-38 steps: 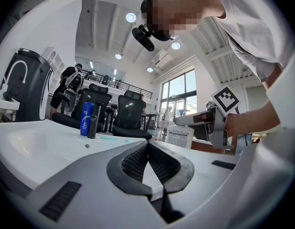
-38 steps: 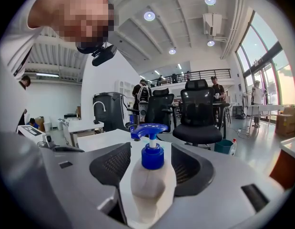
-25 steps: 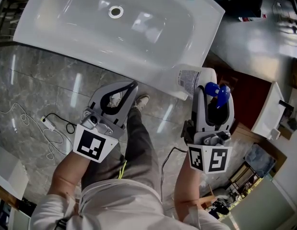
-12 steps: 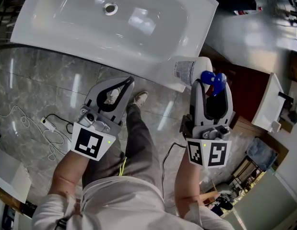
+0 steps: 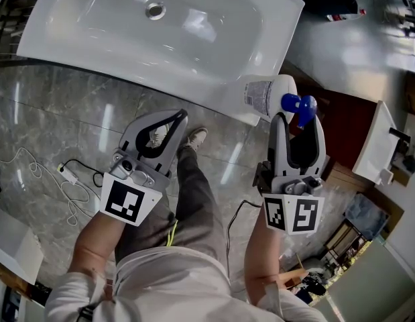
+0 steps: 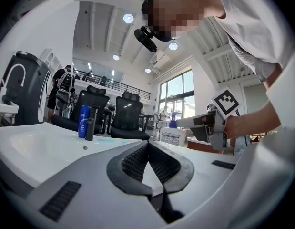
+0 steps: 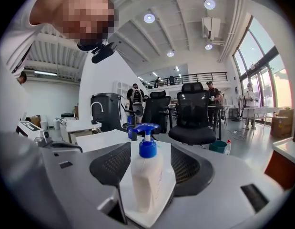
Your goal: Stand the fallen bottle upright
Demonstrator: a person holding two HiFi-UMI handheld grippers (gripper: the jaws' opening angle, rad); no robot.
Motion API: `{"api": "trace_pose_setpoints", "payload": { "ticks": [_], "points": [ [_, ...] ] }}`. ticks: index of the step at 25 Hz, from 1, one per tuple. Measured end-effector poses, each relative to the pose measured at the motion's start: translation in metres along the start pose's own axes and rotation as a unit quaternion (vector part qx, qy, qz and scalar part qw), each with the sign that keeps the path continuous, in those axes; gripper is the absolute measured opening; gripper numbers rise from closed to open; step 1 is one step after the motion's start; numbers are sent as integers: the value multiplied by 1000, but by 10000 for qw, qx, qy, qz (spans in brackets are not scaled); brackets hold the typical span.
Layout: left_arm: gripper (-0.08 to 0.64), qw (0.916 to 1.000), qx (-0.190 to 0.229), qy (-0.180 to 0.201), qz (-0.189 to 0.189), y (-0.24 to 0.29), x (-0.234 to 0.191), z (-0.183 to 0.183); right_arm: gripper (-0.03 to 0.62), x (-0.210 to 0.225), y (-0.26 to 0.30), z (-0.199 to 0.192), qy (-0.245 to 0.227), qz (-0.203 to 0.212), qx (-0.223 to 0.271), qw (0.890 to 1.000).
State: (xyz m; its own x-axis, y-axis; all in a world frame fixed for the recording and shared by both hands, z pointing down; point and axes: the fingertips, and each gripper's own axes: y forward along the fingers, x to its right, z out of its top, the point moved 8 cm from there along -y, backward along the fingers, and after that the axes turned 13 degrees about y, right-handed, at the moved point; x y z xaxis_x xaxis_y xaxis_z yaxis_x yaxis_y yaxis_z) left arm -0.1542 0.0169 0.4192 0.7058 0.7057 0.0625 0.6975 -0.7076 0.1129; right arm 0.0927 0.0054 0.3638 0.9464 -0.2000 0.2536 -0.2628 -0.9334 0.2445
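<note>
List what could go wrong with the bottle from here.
The bottle stands upright on the outer corner of the sink, so a nudge could send it to the floor. The right tool flanks its pump; a crooked pull-back might snag and topple it.

Left gripper [image 5: 183, 115] jaws together, right gripper [image 5: 298, 119] jaws apart, apparently clamping nothing.
</note>
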Motion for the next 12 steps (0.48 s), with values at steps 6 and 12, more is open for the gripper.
{"api": "trace_pose_setpoints", "payload": {
  "ticks": [6, 12],
  "points": [
    [15, 9999, 92, 41, -11, 0, 3, 8, 249, 0, -6, 3, 5, -38, 33, 10000],
    [15, 9998, 160, 38, -73, -3, 11, 24, 247, 4, -18, 8, 71, -124, 12, 9999]
  ]
}}
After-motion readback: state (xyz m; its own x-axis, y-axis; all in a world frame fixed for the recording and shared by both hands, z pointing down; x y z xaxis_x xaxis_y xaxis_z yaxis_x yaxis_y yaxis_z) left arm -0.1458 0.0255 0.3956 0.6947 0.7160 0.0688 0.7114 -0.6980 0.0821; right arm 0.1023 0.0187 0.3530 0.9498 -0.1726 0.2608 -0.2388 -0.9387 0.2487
